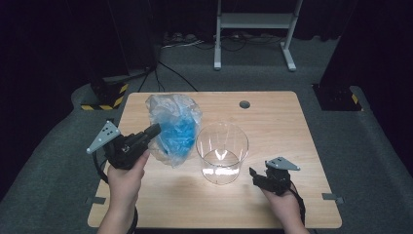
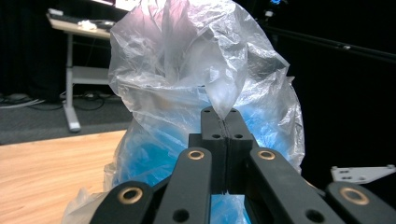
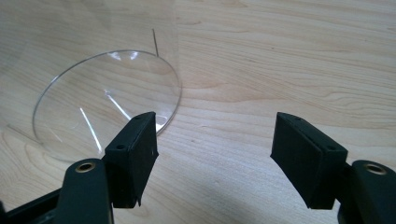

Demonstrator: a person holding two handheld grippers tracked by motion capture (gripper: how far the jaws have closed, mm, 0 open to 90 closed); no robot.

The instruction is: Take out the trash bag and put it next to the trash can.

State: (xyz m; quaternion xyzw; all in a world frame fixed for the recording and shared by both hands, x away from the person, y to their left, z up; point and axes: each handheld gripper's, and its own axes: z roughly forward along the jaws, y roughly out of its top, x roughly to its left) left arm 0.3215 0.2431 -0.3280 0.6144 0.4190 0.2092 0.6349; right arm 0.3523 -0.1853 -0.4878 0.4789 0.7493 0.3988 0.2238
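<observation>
Crinkled plastic bag with blue contents is pinched by the left hand-held gripper; a clear cup stands mid-desk. Near the front edge, the right hand-held gripper is spread, holding nothing.

Bag and clear container are crowding the middle of the table; bare wood is lying open right of the container.

this looks like a lab or recording studio rather than a home. a small wooden table stands alone on grey carpet, ringed by black curtains. stand bases marked with yellow-and-black hazard tape sit at the table's far corners, loose cables run over the floor, and a white metal desk frame stands behind.
</observation>
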